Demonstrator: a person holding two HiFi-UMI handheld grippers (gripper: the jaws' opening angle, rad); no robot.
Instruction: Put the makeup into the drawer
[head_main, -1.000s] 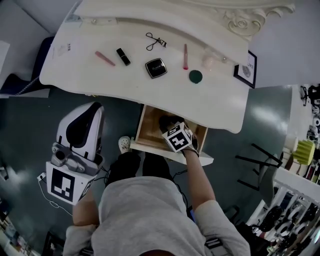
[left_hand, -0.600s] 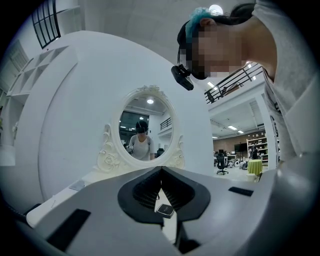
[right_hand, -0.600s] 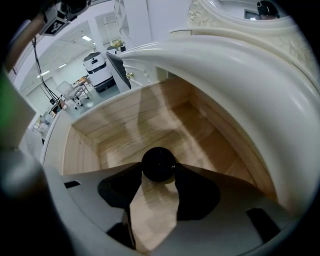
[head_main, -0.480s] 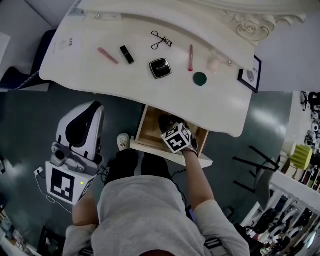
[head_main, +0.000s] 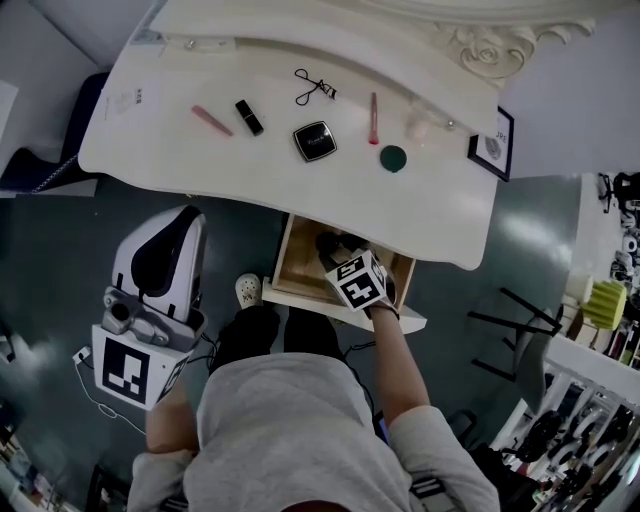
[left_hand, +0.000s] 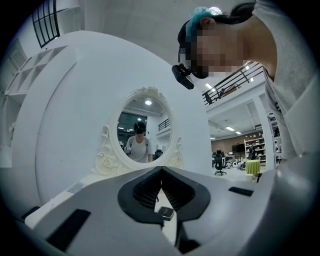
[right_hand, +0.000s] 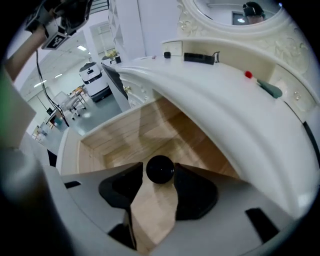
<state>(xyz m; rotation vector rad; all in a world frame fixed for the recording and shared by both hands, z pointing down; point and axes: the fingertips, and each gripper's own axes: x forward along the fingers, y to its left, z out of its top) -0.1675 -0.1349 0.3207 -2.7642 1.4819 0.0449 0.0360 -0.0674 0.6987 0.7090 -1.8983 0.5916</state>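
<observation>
Progress: right tool (right_hand: 159, 176) clamps black pot (right_hand: 160, 167) over drawer (right_hand: 150, 131).
Todo: we've compact (head_main: 314, 140) etc. on bench (head_main: 200, 165).
Left tool (left_hand: 161, 172): clenched, empty.

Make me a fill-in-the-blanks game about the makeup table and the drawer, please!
1. The right gripper holds a small round ____ makeup item over the drawer.
2. The wooden drawer is ____, not shut.
3. The left gripper is shut and holds ____.
4. The eyelash curler and the black compact lie on top of the white ____, not in the drawer.

Missing words: black; open; nothing; table
</observation>
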